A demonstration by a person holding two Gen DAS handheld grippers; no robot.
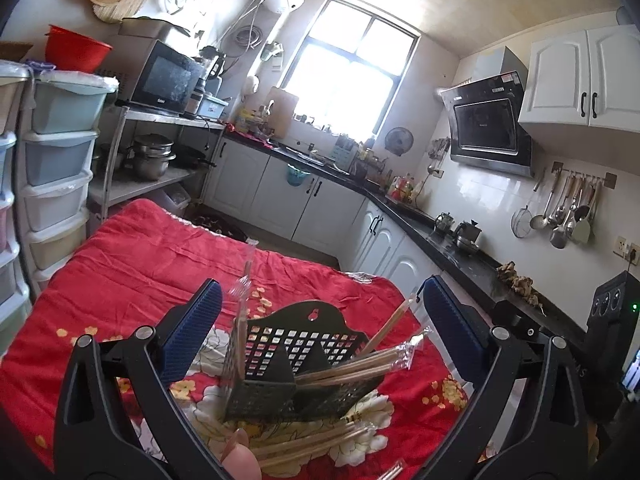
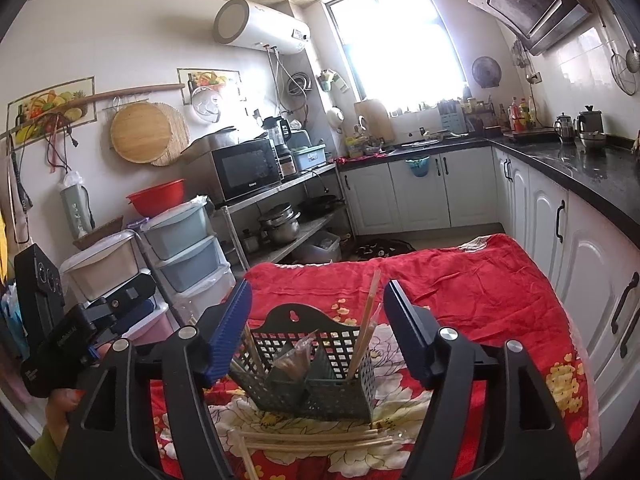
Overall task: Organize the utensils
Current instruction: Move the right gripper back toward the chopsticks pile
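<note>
A dark perforated utensil holder (image 1: 298, 360) stands on a red floral cloth (image 1: 132, 264); it also shows in the right wrist view (image 2: 316, 364). Wrapped wooden chopsticks (image 1: 384, 332) lean in its right compartment, and a clear-wrapped one (image 1: 242, 312) stands in its left side. More chopsticks (image 1: 304, 444) lie on the cloth in front of it, also seen in the right wrist view (image 2: 316, 440). My left gripper (image 1: 320, 320) is open and empty around the holder. My right gripper (image 2: 318, 320) is open and empty above it.
White cabinets and a black counter (image 1: 460, 248) run along the right. Plastic drawer towers (image 1: 56, 168) and a steel rack with pots (image 1: 152, 156) stand to the left. The other gripper's body (image 2: 52, 328) shows at the left of the right wrist view.
</note>
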